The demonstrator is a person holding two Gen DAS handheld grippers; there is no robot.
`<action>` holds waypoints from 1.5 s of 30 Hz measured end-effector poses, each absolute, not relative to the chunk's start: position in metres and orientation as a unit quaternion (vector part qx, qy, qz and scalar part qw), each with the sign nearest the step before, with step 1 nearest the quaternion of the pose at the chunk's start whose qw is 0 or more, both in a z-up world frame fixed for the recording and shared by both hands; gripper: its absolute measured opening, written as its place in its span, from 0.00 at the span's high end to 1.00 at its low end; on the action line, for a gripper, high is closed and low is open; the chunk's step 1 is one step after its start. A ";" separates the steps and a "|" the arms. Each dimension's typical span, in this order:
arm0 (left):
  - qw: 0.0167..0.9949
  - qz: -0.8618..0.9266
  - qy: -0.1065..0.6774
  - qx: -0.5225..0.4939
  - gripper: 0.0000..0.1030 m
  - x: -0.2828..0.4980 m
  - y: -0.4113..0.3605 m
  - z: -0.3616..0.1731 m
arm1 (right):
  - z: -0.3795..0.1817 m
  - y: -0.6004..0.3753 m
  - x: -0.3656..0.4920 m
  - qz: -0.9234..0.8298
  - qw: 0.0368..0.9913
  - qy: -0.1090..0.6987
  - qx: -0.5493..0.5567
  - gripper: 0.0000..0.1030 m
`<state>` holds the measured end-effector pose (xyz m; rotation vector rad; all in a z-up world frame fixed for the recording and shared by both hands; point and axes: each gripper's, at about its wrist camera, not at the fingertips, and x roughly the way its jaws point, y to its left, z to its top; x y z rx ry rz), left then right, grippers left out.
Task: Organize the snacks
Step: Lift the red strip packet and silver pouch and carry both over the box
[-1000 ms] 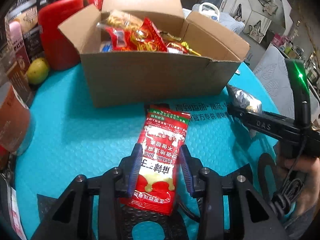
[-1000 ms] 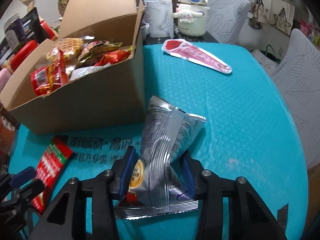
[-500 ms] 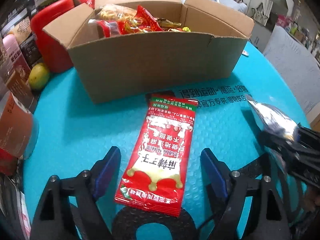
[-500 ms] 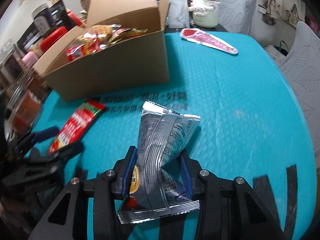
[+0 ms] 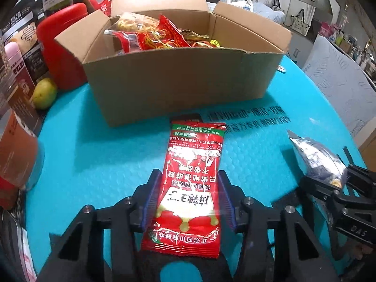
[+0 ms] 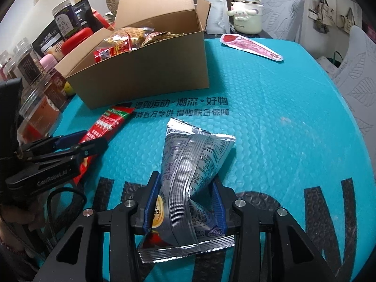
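Note:
A red snack packet (image 5: 192,183) lies flat on the teal mat in front of an open cardboard box (image 5: 178,84) full of snacks. My left gripper (image 5: 188,176) straddles its near half; the jaws are closing and the blue pads touch both long edges. The right wrist view shows the same packet (image 6: 105,127) between the left gripper's (image 6: 92,138) fingers. My right gripper (image 6: 185,178) is shut on a crumpled silver packet (image 6: 195,150), pinched at its waist just above the mat. That silver packet (image 5: 315,155) also shows at the right of the left wrist view.
A pink wedge-shaped packet (image 6: 251,45) lies on the far side of the teal mat (image 6: 282,117), near a cream kettle (image 6: 245,16). Jars and bags (image 6: 35,70) crowd the left edge, with a red container (image 5: 61,40) and a yellow-green fruit (image 5: 44,92). Padded chairs stand at the right.
The left jaws sprang wide apart around the red packet, then came back in against its edges. The right gripper carried the silver packet away from the box, toward the near side.

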<state>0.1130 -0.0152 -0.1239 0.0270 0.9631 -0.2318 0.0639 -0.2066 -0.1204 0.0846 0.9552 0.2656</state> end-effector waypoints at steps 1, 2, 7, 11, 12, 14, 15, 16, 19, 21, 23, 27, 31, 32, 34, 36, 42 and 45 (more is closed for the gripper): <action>0.879 -0.113 0.463 0.014 0.54 0.108 -0.014 -0.122 | -0.120 -0.206 0.062 0.129 0.878 0.459 0.041 0.60; 0.878 -0.116 0.465 0.012 0.54 0.104 -0.015 -0.122 | -0.120 -0.206 0.059 0.131 0.878 0.459 0.042 0.60; 0.870 -0.131 0.475 0.009 0.54 0.074 -0.014 -0.120 | -0.119 -0.201 0.036 0.145 0.876 0.459 0.039 0.60; 0.862 -0.146 0.485 0.011 0.54 0.046 -0.014 -0.120 | -0.118 -0.196 0.017 0.158 0.872 0.463 0.031 0.60; 0.860 -0.149 0.487 0.011 0.54 0.041 -0.014 -0.120 | -0.119 -0.194 0.012 0.161 0.871 0.464 0.029 0.60; 0.859 -0.152 0.489 0.018 0.54 0.035 -0.018 -0.119 | -0.119 -0.192 0.007 0.164 0.870 0.465 0.027 0.60; 0.858 -0.153 0.489 0.019 0.54 0.033 -0.018 -0.119 | -0.119 -0.192 0.004 0.165 0.870 0.464 0.027 0.60; 0.859 -0.153 0.487 0.023 0.54 0.032 -0.019 -0.119 | -0.120 -0.191 0.002 0.165 0.870 0.464 0.026 0.60; 0.863 -0.152 0.481 0.037 0.53 0.029 -0.023 -0.121 | -0.122 -0.190 0.001 0.158 0.872 0.463 0.023 0.60; 0.866 -0.151 0.475 0.049 0.50 0.029 -0.027 -0.122 | -0.124 -0.190 0.001 0.154 0.872 0.464 0.021 0.59; 0.867 -0.151 0.471 0.060 0.47 0.030 -0.032 -0.123 | -0.124 -0.189 0.001 0.153 0.873 0.462 0.016 0.57; 0.870 -0.156 0.463 0.064 0.45 0.035 -0.035 -0.125 | -0.125 -0.188 0.001 0.148 0.876 0.459 0.013 0.57; 0.871 -0.160 0.459 0.066 0.45 0.037 -0.034 -0.125 | -0.124 -0.188 0.001 0.147 0.877 0.457 0.014 0.57; 0.872 -0.160 0.459 0.063 0.45 0.038 -0.035 -0.126 | -0.124 -0.188 0.001 0.147 0.878 0.456 0.013 0.57; 0.877 -0.155 0.451 0.056 0.50 0.038 -0.033 -0.126 | -0.124 -0.188 0.000 0.146 0.879 0.454 0.014 0.58; 0.881 -0.152 0.446 0.044 0.54 0.039 -0.030 -0.125 | -0.125 -0.191 0.000 0.147 0.881 0.449 0.028 0.60; 0.879 -0.153 0.451 0.018 0.56 0.037 -0.023 -0.122 | -0.124 -0.191 -0.003 0.158 0.879 0.448 0.036 0.62; 0.878 -0.156 0.453 0.007 0.56 0.034 -0.019 -0.120 | -0.123 -0.189 -0.004 0.172 0.876 0.449 0.046 0.62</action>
